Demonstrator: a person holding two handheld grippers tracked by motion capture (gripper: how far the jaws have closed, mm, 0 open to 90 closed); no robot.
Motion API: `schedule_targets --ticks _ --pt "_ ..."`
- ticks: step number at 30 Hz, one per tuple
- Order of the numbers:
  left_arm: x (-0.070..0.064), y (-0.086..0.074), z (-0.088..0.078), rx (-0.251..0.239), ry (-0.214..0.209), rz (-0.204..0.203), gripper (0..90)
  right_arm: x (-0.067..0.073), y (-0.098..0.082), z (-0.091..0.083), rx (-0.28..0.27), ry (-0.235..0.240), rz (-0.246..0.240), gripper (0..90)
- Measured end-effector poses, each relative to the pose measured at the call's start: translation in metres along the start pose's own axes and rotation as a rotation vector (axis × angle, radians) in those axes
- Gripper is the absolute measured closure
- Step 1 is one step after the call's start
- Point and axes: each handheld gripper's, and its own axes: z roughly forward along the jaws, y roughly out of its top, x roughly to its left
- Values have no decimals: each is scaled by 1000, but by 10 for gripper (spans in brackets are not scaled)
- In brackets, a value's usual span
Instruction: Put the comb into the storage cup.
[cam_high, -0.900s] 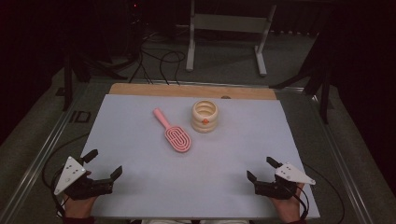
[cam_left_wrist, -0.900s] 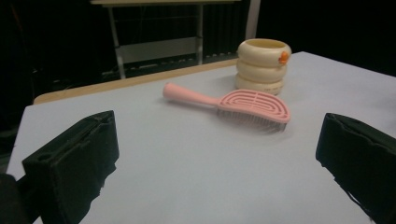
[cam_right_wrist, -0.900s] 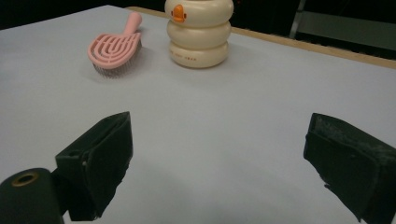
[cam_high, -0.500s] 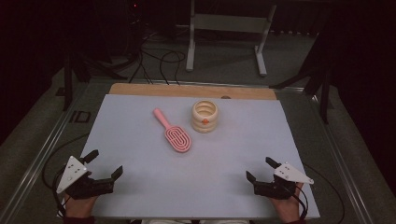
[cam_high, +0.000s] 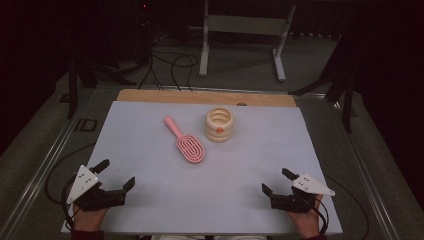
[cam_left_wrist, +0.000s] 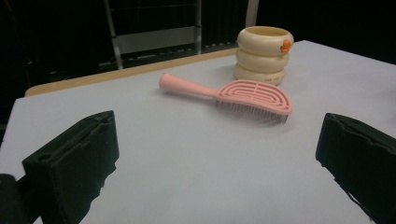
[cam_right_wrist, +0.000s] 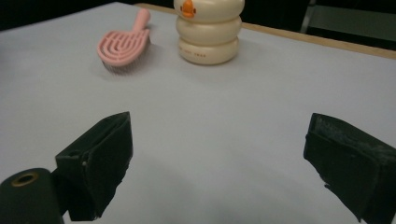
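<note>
My left gripper (cam_high: 114, 175) wide open, empty | right gripper (cam_high: 277, 182) same | hairbrush (cam_high: 185, 141) at 12 o'clock, cup (cam_high: 219, 124) just beside it

the brush (cam_high: 185, 142) is pink with a looping groove pattern on its head. the cup (cam_high: 219, 124) is cream, ribbed in three rings, with a small orange mark. the mat (cam_high: 210, 200) is plain pale lavender.

text: small print on cream ringed cup (cam_right_wrist: 208, 31) | legibility: too small to read
</note>
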Motion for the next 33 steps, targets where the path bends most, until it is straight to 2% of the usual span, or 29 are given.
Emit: schedule_targets --ticks 6,20,33 --pt "-1 6 7 14 -11 20 0 0 0 0 -3 -2 1 83" --pt "2 17 21 26 -27 30 0 0 0 2 4 -3 5 83" --pt "2 28 37 37 -60 50 0 0 0 2 9 -1 4 83"
